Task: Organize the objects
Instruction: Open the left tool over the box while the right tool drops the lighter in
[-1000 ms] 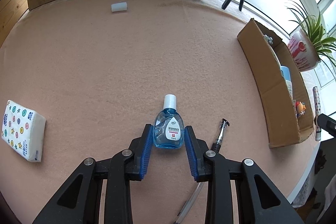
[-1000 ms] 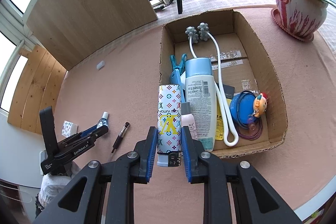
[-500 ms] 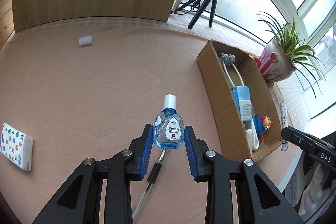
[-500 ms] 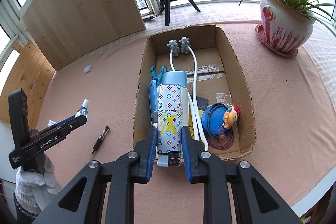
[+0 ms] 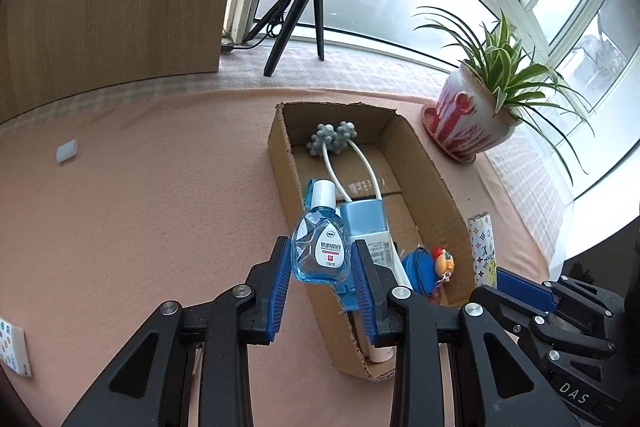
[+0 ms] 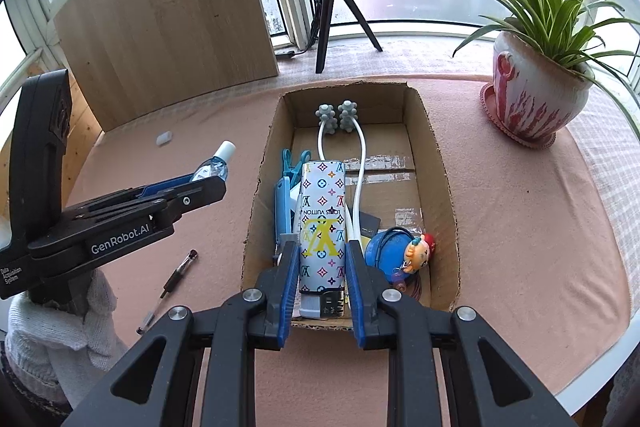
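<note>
Left wrist: left gripper [image 5: 322,267] clamps eye-drop bottle [image 5: 320,247], apparently above box [image 5: 436,183].

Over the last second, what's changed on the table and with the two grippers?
The left gripper lifted the eye-drop bottle off the table and carried it to the cardboard box. The pen stayed behind. The right gripper keeps clamping the patterned lighter over the box.

The bottle [image 5: 320,251] label reads "15ml". The tube [image 6: 322,227] says "LOUIS VUITTON". The left gripper [image 6: 120,223] reads "GenRobot.AI", the right [image 5: 568,311] apparently "DAS".
</note>
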`<state>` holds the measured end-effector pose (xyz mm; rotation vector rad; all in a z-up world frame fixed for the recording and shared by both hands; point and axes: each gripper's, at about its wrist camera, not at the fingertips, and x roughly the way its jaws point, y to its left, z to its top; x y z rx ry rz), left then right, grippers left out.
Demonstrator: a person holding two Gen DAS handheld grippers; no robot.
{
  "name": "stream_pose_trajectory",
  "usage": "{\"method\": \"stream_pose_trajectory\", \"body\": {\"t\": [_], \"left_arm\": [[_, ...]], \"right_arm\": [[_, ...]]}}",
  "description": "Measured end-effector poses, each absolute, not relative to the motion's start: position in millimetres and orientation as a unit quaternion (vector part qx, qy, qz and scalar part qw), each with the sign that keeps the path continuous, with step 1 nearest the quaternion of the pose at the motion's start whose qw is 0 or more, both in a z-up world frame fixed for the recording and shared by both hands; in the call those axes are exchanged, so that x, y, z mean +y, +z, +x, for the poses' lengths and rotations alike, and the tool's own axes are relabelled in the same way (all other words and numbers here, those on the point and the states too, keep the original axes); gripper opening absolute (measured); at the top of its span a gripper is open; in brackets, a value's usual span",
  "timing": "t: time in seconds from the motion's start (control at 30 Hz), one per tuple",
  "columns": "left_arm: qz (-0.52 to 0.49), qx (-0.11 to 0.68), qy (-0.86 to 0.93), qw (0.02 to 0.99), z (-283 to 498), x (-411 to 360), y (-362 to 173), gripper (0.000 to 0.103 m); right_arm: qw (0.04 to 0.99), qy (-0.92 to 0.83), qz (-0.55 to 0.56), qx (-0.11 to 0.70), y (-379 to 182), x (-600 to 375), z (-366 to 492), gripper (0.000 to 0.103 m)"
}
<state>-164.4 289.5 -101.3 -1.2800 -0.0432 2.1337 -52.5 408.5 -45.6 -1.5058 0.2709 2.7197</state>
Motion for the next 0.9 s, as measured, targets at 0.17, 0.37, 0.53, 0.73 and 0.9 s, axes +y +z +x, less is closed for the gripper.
{"method": "stream_pose_trajectory", "body": {"t": [0.17, 0.37, 0.53, 0.73, 0.9], "left_arm": [[-0.484, -0.013, 0.811, 0.328, -168.3, 315.6, -99.2, 0.033], [-0.484, -0.009, 0.809, 0.333, -174.7, 342.0, -100.0, 0.033], [-0.483, -0.009, 0.809, 0.335, -178.2, 354.5, -100.8, 0.033], [-0.485, -0.016, 0.806, 0.338, -182.4, 354.1, -100.3, 0.044], [-0.486, -0.019, 0.808, 0.333, -185.0, 342.6, -99.1, 0.044]], "right_arm": [[0.013, 0.870, -0.484, 0.092, -49.7, 417.5, -55.3, 0.021], [0.013, 0.865, -0.491, 0.103, -56.5, 427.5, -58.6, 0.021], [0.013, 0.862, -0.497, 0.105, -61.3, 429.8, -61.0, 0.021], [0.004, 0.865, -0.491, 0.106, -60.2, 429.8, -62.0, 0.039], [0.002, 0.868, -0.484, 0.114, -59.3, 431.0, -63.0, 0.052]]}}
